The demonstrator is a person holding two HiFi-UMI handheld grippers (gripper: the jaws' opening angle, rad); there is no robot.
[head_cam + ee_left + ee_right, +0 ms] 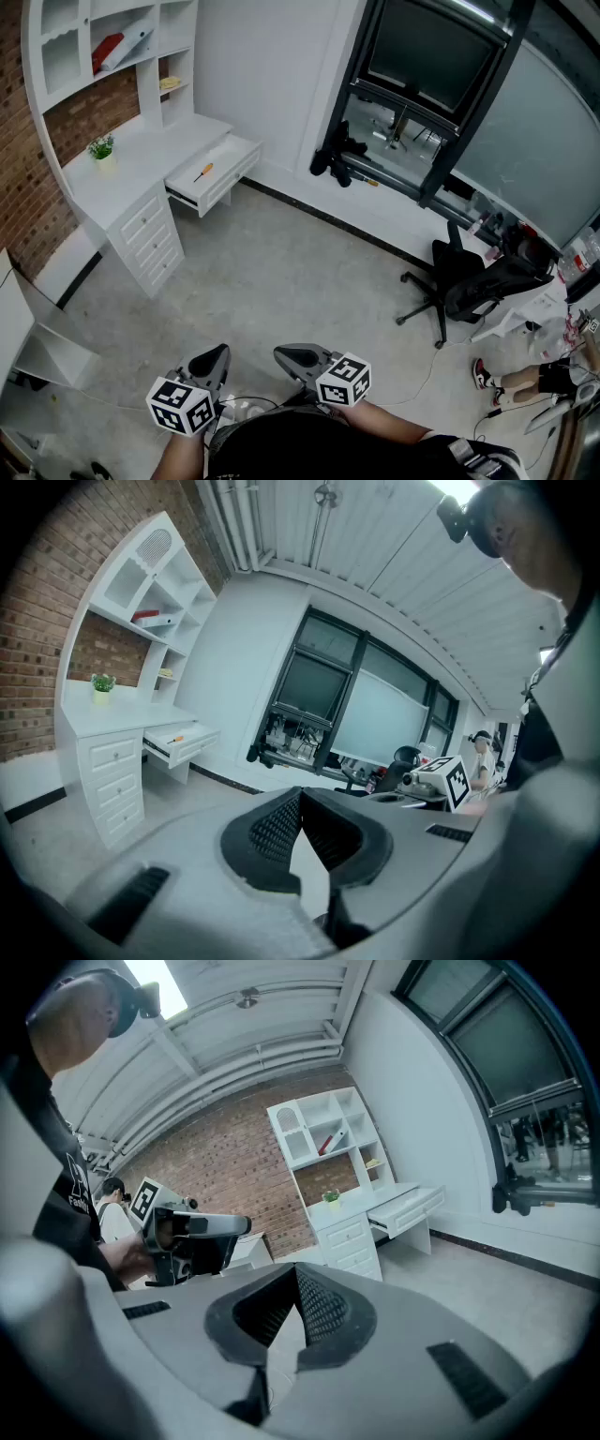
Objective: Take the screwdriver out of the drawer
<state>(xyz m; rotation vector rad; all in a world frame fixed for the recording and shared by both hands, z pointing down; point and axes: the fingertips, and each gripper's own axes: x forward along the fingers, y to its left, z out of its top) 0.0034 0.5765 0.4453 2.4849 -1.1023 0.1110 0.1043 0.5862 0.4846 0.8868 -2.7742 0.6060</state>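
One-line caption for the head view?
Left gripper and right gripper, both shut, far from the open drawer holding the screwdriver.

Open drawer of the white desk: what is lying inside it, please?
An orange-handled screwdriver lies on the floor of the drawer, alone as far as can be seen. Any part of the drawer beneath the desktop is covered and cannot be seen.
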